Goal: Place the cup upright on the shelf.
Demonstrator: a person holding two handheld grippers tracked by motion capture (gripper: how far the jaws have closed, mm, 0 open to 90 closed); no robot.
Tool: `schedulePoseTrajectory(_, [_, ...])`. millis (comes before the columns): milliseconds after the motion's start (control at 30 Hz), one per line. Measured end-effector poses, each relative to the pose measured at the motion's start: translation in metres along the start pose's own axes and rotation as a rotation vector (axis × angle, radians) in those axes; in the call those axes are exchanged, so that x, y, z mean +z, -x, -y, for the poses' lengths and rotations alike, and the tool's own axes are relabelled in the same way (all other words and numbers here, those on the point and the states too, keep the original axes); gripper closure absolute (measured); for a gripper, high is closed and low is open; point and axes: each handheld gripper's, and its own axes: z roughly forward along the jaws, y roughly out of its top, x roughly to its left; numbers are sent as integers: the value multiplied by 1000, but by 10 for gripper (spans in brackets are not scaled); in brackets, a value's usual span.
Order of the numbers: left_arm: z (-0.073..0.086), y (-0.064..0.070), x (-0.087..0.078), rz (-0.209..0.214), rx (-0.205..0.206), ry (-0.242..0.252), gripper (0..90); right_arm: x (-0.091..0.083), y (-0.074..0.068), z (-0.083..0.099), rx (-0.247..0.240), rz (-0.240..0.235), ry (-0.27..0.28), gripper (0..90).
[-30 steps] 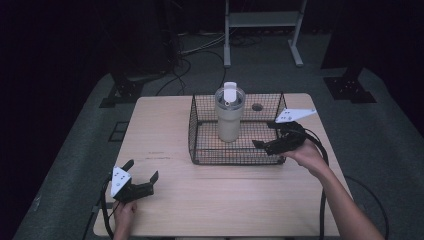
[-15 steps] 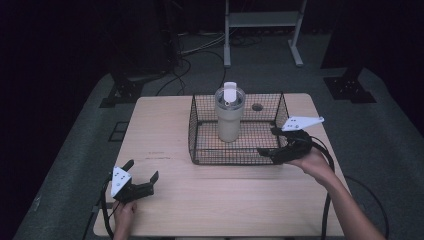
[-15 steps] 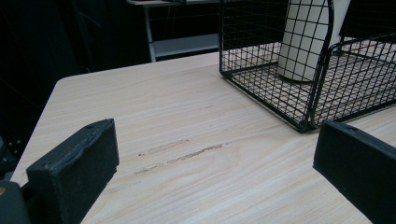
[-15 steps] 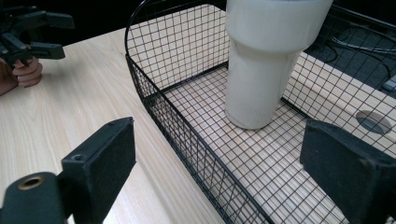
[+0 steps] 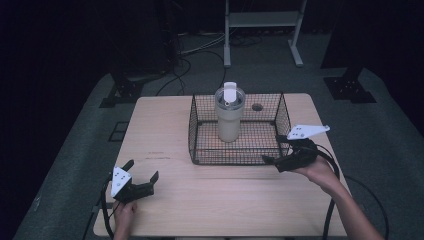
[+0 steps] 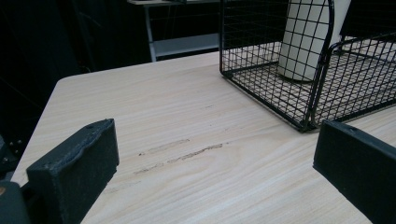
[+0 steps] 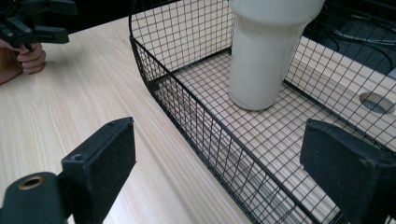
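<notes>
I see a cream tumbler inside a black grid-mesh wire basket, on a pale wood-grain table; my tools' jaws are matte black.

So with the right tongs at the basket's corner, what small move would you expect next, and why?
Probably the right tongs ease forward to close on the wire basket wall. They are open and, in the right gripper view, straddle its near wall, while the tumbler stands farther in, and the left tongs rest far away.

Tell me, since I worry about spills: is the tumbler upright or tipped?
Upright. The tumbler stands on its base on the wire basket floor, lid on top.
</notes>
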Motion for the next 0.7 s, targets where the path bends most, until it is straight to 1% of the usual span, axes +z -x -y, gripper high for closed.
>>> schedulePoseTrajectory(333, [0,0,0,0,0,0,0,-5,-4,15,15,-13,6,100])
schedulePoseTrajectory(700, [0,0,0,-1,0,-2,0,-12,-2,32,42,-1,26,99])
